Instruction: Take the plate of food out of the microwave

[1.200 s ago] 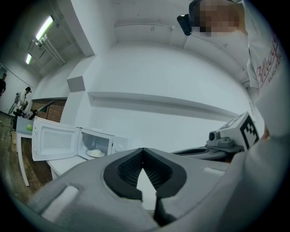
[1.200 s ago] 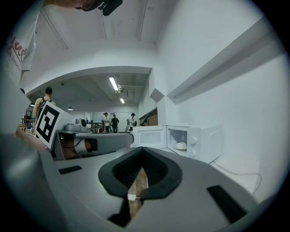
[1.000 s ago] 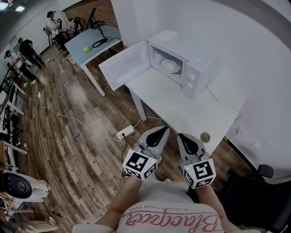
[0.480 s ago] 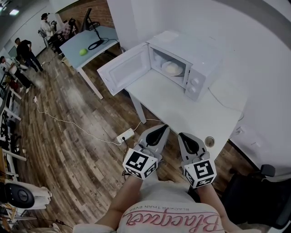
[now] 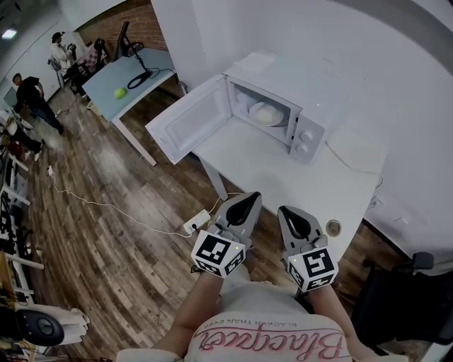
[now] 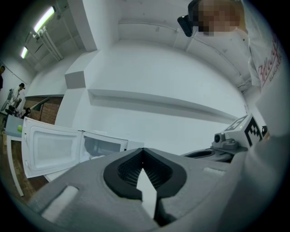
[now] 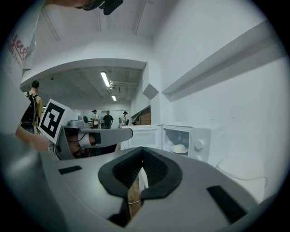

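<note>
Plate (image 5: 267, 113) of food sits inside the microwave (image 5: 304, 78), down on the oven's floor. A pale, rounded heap of food (image 5: 265, 110) lies in the middle of it. From the right gripper view the same plate (image 7: 179, 149) shows through the open front, and nothing else is in the cavity with it. The door (image 5: 190, 120) is swung wide to the left, its inner face turned up and out, and its far end hangs past the table's edge over the floor.

The microwave stands at the far end of a white table (image 5: 283, 170), close to the white wall. The stretch of tabletop in front of it is bare, and a small round disc (image 5: 333, 228) lies near the closest corner. I cannot tell what the disc is.

Both grippers are held side by side at the near edge of that table, well apart from the microwave and pointing towards it. The left gripper (image 5: 248, 201) has its jaws closed tip to tip with nothing between them. The right gripper (image 5: 287, 214) is pinched together the same way and is also empty.

The floor (image 5: 106, 233) is dark wood planking. A white power strip (image 5: 197, 221) lies on it beside the table leg, and a thin cable (image 5: 106, 206) trails away to the left. Further back stands a second table (image 5: 120, 74) with a green ball (image 5: 120, 92) on it. Behind that is a brick wall (image 5: 117, 18), and a few people (image 5: 32, 95) stand off at the far left.
</note>
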